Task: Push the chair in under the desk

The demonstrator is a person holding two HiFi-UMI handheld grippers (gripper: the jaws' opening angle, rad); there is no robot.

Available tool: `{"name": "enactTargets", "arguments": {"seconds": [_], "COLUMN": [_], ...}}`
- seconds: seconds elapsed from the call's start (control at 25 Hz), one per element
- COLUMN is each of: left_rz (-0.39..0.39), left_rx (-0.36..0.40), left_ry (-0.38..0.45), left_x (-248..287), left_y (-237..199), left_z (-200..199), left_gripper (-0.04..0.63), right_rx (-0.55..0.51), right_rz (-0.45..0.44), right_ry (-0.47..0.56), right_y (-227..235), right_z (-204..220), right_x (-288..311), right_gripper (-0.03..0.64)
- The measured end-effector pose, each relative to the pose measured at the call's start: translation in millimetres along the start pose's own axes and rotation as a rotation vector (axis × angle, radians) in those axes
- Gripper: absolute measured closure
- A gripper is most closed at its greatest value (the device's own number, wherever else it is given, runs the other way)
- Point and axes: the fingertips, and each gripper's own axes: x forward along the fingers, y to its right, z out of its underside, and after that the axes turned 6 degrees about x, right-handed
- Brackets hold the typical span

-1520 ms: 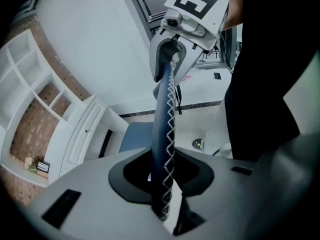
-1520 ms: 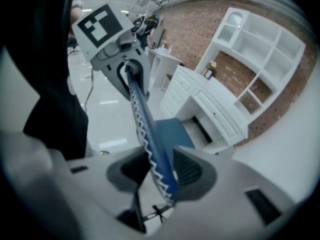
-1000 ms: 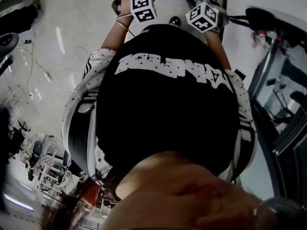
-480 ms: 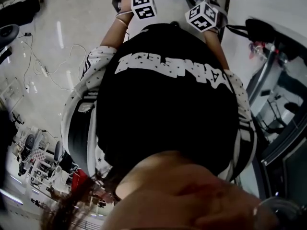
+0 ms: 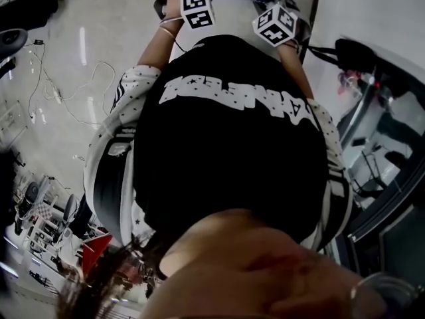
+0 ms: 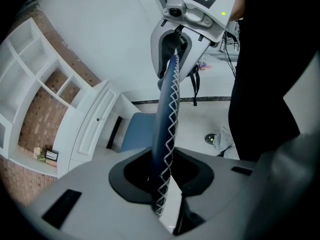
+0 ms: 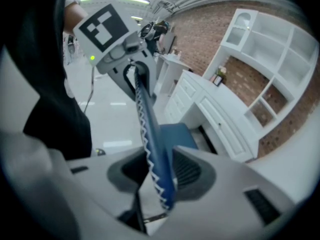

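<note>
The chair has a blue backrest whose top edge carries white zigzag stitching, and a blue seat below it. My left gripper is shut on that edge. My right gripper is shut on the same backrest edge further along, with the seat beyond it. Each gripper view shows the other gripper clamped at the far end. The white desk with drawers stands just past the seat, and the desk lies left of the seat in the left gripper view. In the head view the left marker cube and the right cube sit above the person's black shirt.
White shelving against a brick wall rises behind the desk. Cables trail over the pale floor on the left. Dark furniture and frames stand to the right of the person. A small round object lies on the floor near the chair.
Both hands have moved across the floor together, still clamped on the backrest. In the head view the right cube has drifted slightly left and the furniture on the right has shifted.
</note>
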Motion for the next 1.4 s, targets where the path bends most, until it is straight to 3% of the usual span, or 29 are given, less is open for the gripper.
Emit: {"name": "enactTargets", "arguments": {"seconds": [0.4, 0.64, 1.4], "left_rz": [-0.047, -0.015, 0.008], "left_rx": [-0.02, -0.035, 0.008], "left_ry": [-0.038, -0.012, 0.006], "left_x": [15, 19, 41], "left_y": [-13, -24, -69], "left_z": [-14, -23, 11], "left_gripper": [0.474, 0.474, 0.477], "right_rx": [-0.034, -0.021, 0.016], "right_rz": [-0.014, -0.024, -0.018], "right_ry": [0.013, -0.002, -0.03], "right_y": [19, 34, 57], "right_z": [14, 14, -18], "right_x": [11, 11, 53], "right_gripper": [0.479, 0.476, 0.477]}}
